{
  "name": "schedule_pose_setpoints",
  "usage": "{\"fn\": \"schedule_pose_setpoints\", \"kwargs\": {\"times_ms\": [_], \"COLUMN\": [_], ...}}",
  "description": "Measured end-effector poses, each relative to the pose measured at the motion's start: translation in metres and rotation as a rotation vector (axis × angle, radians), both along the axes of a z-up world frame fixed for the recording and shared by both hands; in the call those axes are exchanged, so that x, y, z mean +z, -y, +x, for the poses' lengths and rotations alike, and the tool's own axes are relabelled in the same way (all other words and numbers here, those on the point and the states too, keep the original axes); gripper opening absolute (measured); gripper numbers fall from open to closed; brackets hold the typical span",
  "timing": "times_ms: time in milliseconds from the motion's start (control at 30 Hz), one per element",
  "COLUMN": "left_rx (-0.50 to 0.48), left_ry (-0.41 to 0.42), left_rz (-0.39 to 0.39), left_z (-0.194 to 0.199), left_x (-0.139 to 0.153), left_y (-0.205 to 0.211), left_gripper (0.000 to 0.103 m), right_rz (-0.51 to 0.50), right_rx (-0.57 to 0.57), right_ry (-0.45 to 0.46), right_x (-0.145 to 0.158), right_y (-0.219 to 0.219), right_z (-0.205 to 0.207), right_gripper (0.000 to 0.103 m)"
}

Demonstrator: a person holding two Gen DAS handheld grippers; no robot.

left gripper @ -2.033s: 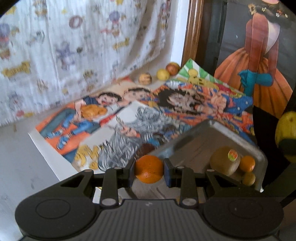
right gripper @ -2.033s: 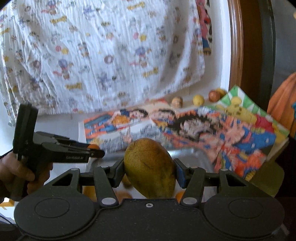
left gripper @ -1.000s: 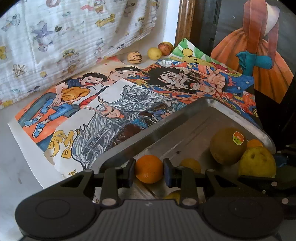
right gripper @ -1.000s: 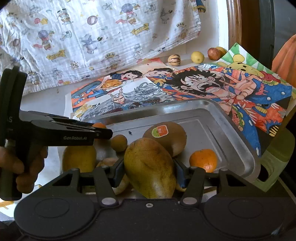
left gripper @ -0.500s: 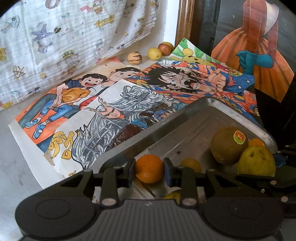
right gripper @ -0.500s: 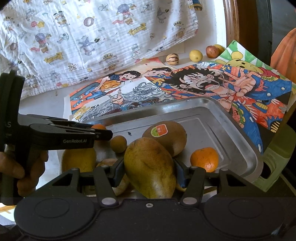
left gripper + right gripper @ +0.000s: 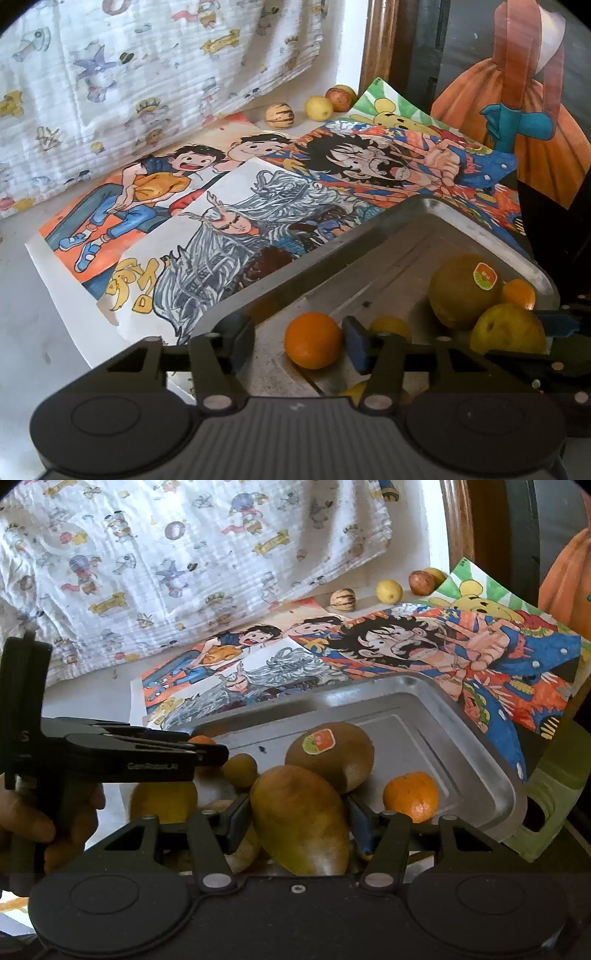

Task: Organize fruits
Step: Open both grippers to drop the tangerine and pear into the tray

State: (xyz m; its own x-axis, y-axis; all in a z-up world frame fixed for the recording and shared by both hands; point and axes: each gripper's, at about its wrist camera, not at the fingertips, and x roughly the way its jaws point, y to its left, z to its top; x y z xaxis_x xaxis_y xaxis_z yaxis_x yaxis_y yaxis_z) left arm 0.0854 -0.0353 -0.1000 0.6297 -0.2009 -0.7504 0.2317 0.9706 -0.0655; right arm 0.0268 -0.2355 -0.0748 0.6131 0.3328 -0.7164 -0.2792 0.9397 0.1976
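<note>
My left gripper (image 7: pixel 298 343) stands open low over the near corner of the steel tray (image 7: pixel 406 210). An orange (image 7: pixel 313 339) rests on the tray floor between its fingers, closer to the right one. My right gripper (image 7: pixel 297 827) is shut on a large yellow-brown mango (image 7: pixel 299 819), held just above the tray (image 7: pixel 332 698). A brown fruit with a sticker (image 7: pixel 332 757), a small orange (image 7: pixel 412 795), a small yellow-brown fruit (image 7: pixel 240 770) and a yellow fruit (image 7: pixel 162 801) lie in the tray. The mango (image 7: pixel 509 328) also shows in the left wrist view.
Three fruits sit at the back by the wall: a striped one (image 7: pixel 280 115), a lemon (image 7: pixel 317 107) and a reddish one (image 7: pixel 341 96). Cartoon posters (image 7: pixel 236 221) lie under the tray. A patterned cloth (image 7: pixel 184 572) hangs behind. A green object (image 7: pixel 546 812) sits right of the tray.
My left gripper has opened and let go of the orange, which now rests on the tray. The right gripper still holds the mango and has barely moved.
</note>
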Motion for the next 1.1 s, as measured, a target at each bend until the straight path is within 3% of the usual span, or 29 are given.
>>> {"fn": "schedule_pose_setpoints", "kwargs": {"times_ms": [567,633,1100], "left_rx": [0.01,0.013,0.028], "left_ry": [0.007,0.012,0.041], "left_rz": [0.007,0.006,-0.01], "left_z": [-0.004,-0.005,-0.01], "left_x": [0.003,0.004,0.016], "left_y": [-0.002,-0.003,-0.008], "left_gripper": [0.067,0.072,0.09], "right_rz": [0.007,0.01,0.01], "right_rx": [0.006,0.008,0.019], "right_ry": [0.013,0.014,0.048], "right_x": [0.005,0.005,0.016], "right_y": [-0.003,-0.003,-0.003], "right_z": [-0.006,-0.005,-0.013], "right_gripper": [0.063,0.065,0.086]}}
